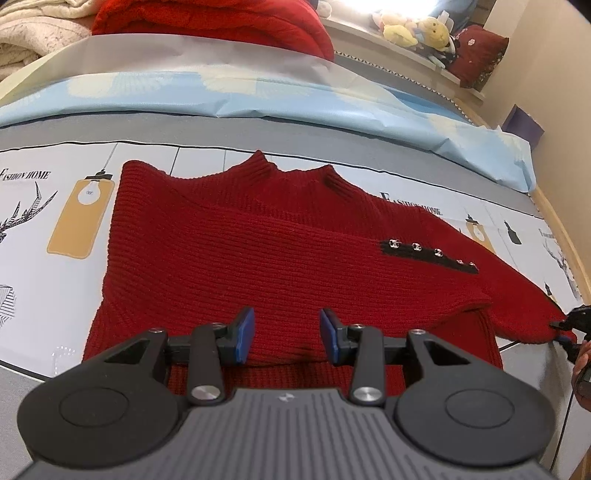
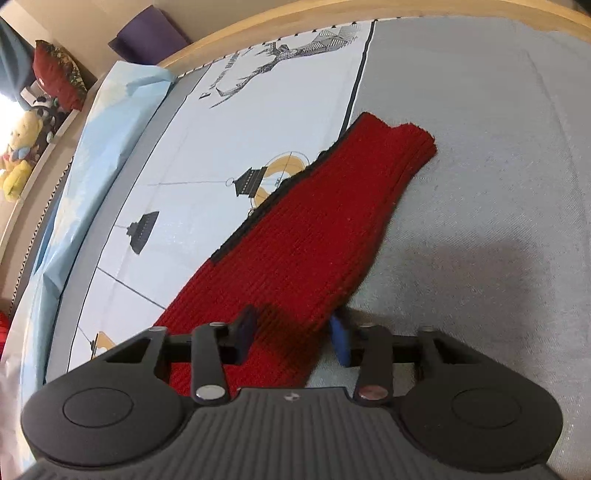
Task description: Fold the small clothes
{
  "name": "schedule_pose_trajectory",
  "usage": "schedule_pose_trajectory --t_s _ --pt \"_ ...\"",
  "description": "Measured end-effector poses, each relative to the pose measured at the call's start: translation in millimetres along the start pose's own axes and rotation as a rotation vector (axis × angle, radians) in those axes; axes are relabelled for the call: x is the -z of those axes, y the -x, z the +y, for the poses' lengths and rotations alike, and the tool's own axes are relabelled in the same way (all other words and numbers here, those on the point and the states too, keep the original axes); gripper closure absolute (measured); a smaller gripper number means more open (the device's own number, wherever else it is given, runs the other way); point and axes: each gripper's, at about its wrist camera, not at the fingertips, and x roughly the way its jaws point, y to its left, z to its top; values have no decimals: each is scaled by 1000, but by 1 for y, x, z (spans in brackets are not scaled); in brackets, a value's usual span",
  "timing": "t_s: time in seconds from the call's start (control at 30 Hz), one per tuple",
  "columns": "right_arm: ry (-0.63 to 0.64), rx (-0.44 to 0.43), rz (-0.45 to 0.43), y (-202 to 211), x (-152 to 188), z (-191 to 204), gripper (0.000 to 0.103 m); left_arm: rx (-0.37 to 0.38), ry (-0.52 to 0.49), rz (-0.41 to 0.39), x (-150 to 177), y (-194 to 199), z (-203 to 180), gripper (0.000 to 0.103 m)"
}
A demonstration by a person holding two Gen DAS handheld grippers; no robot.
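A red ribbed knit sweater (image 1: 258, 251) lies flat on the printed bed sheet (image 1: 44, 229), collar away from me, with a black strip of silver studs (image 1: 432, 253) on its right shoulder. Its left sleeve seems folded in over the body. My left gripper (image 1: 287, 332) is open just above the sweater's lower hem, holding nothing. In the right wrist view the right sleeve (image 2: 317, 236) stretches out across the sheet, cuff far from me. My right gripper (image 2: 293, 338) is open with its jaws on either side of the sleeve, one blue pad (image 2: 341, 341) at the sleeve's edge. It also shows at the sleeve in the left wrist view (image 1: 569, 330).
A light blue sheet (image 1: 295, 99) and a grey strip lie beyond the sweater. A red blanket (image 1: 221, 18) and cream blankets (image 1: 29, 33) are piled at the far side. Plush toys (image 1: 417, 26) and a cushion (image 2: 59, 74) sit on a ledge. The wooden bed edge (image 2: 295, 22) curves round on the right.
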Motion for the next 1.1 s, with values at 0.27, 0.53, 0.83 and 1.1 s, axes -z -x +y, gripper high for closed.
schedule_pose_trajectory --t_s 0.27,0.53,0.83,1.1 --pt "339 -64 -283 55 29 76 91 -19 22 -15 -4 9 16 60" --pt "1060 -754 -281 169 219 177 91 -36 85 -28 -12 15 38 60" --pt "1153 -740 293 131 300 189 83 -37 216 -6 -19 9 66 60" --pt "1006 -396 351 73 279 175 67 15 357 57 -13 -16 92 60"
